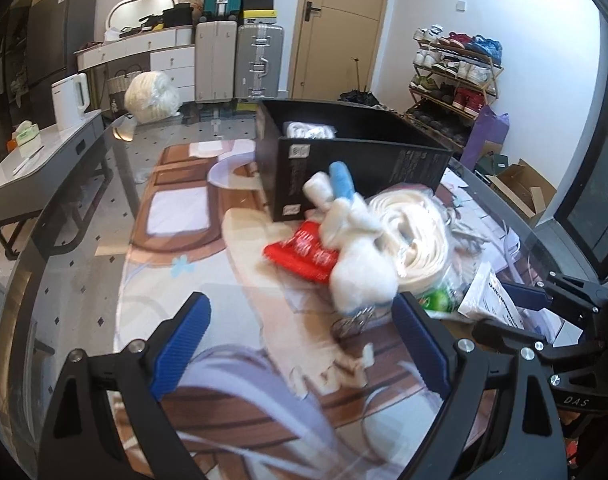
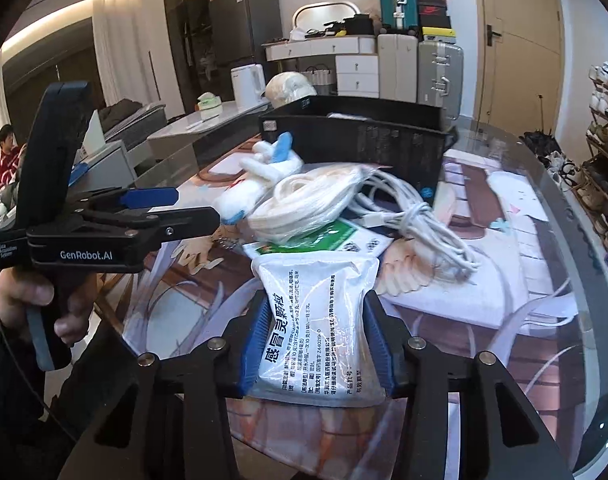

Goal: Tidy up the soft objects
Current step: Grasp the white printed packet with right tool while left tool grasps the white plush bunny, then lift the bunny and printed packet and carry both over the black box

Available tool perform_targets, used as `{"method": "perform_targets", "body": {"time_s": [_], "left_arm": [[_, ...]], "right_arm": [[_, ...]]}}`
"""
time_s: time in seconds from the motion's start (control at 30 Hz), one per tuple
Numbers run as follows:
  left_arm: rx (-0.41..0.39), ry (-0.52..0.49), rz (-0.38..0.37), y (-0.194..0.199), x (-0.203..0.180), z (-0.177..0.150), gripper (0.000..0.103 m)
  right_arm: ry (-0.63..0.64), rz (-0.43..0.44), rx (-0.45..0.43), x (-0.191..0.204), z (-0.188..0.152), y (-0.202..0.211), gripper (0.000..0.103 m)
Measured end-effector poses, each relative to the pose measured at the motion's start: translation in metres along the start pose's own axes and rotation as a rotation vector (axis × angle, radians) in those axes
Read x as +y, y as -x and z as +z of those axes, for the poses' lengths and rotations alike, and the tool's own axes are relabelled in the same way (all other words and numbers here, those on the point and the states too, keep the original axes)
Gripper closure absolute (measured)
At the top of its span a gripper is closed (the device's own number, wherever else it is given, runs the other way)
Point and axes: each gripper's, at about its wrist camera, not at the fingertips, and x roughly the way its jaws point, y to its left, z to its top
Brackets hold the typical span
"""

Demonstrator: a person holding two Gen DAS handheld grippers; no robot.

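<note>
The right gripper [image 2: 318,344] is closed on a white medicine sachet [image 2: 316,316], which is clamped between both blue pads at the near edge of the glass table [image 2: 576,240]. The left gripper [image 1: 300,344] is held wide open with nothing between its pads, just short of a white plush toy [image 1: 352,240] lying on a red packet [image 1: 304,254]. A coiled white cable [image 2: 416,216] and a bagged white bundle [image 2: 308,200] are located in front of the black box [image 1: 344,172].
</note>
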Motion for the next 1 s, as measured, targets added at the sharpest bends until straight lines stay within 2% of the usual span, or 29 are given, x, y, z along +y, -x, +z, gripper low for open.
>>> {"method": "perform_targets", "body": {"time_s": [0.2,0.57,0.63,0.73,0.87,0.97,1.0], "left_arm": [[0.008,-0.021,-0.012,-0.012,-0.011,0.017,0.011],[0.046,-0.005,-0.056,-0.038,-0.014,0.040,0.030],[0.051,-0.010,-0.052,-0.040,-0.013,0.041,0.039],[0.054,-0.018,-0.071,-0.040,-0.014,0.040,0.048],[0.037,-0.047,-0.063,-0.037,-0.019,0.039,0.054],[0.023,-0.049,-0.063,-0.032,-0.019,0.037,0.070],[0.022,-0.045,-0.060,-0.031,-0.018,0.037,0.070]], "right_arm": [[-0.032,-0.017,-0.034,-0.012,0.001,0.009,0.057],[-0.050,-0.037,-0.045,-0.024,0.002,0.013,0.057],[-0.049,-0.034,-0.044,-0.024,0.002,0.013,0.057],[-0.046,-0.032,-0.042,-0.022,0.002,0.013,0.057],[-0.042,-0.030,-0.043,-0.021,0.002,0.013,0.057],[-0.041,-0.030,-0.047,-0.021,0.002,0.012,0.057],[-0.041,-0.030,-0.048,-0.021,0.002,0.012,0.057]]}}
